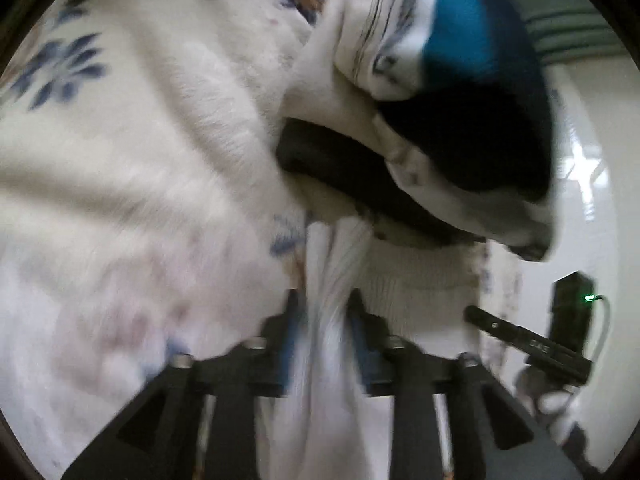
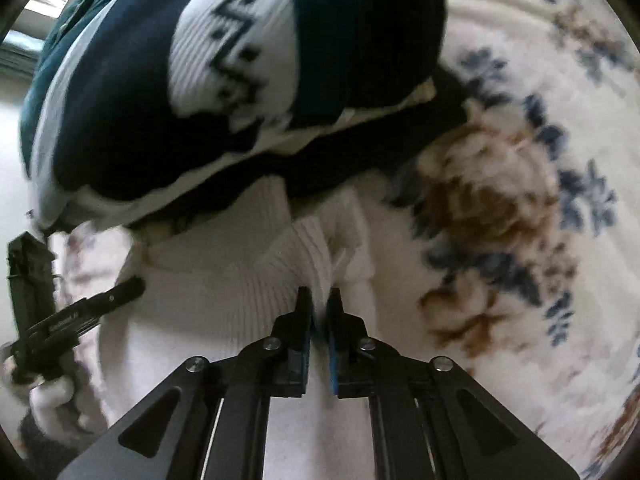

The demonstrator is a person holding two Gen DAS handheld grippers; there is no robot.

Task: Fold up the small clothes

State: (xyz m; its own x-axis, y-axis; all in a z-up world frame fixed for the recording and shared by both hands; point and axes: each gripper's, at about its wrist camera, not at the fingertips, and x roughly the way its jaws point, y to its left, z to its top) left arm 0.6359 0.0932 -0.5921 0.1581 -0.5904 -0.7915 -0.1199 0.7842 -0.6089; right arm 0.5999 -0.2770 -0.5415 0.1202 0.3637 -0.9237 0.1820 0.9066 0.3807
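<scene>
A white ribbed knit garment [image 2: 224, 292] lies on a floral blanket [image 2: 500, 208], in front of a pile of dark blue, teal and white patterned knitwear [image 2: 224, 60]. My right gripper [image 2: 320, 300] points steeply down, its jaws almost together and pinching a raised fold of the white garment. In the left wrist view a bunched strip of the white garment [image 1: 326, 312] runs up between my left gripper's [image 1: 324, 304] fingers, which stand apart with a dark gap beside the cloth. The same pile [image 1: 460, 128] is at upper right. Both views are blurred.
The cream blanket [image 1: 140, 140] with blue and brown flowers covers the surface all around. The other gripper's black body [image 2: 76, 320] and a gloved hand [image 2: 52, 404] show at the left edge of the right wrist view. A black device with a green light [image 1: 572, 300] shows at the right.
</scene>
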